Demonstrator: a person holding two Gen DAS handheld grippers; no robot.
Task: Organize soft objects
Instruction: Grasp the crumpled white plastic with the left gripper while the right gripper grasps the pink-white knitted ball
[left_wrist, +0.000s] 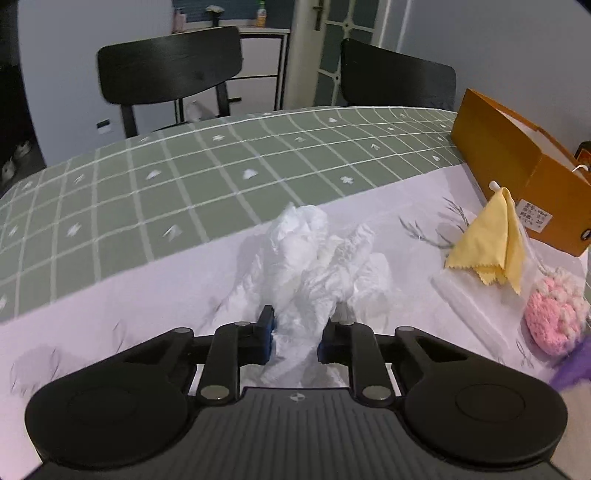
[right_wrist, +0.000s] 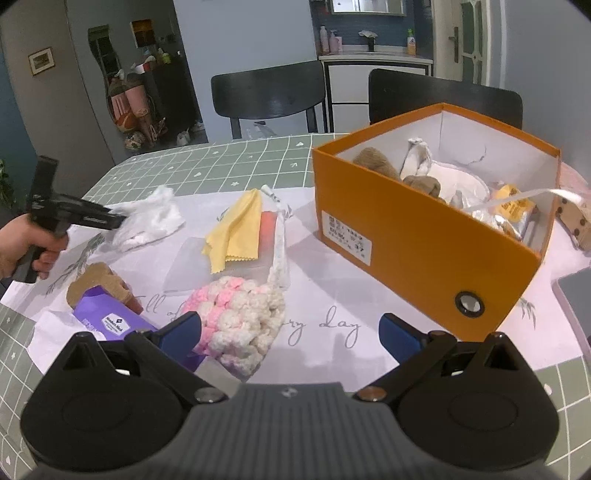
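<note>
- Left wrist view: the left claw is pinching the crumpled white plastic bag between its blue pads, jaws narrow on the gathered lower end. The bag is resting on the pale printed cloth covering the desk, well left of the open orange cardboard shoebox.
- Judgement: the grip is catching only a tail, so lifting slowly should keep the loose film from slipping out.
- Right wrist view: the right claw is hanging wide and holding nothing, its left pad just beside the pink-and-white crocheted pouch. The folded yellow cleaning cloth is lying near the box.
- Judgement: the bag should be carried clear over the box wall before release.
</note>
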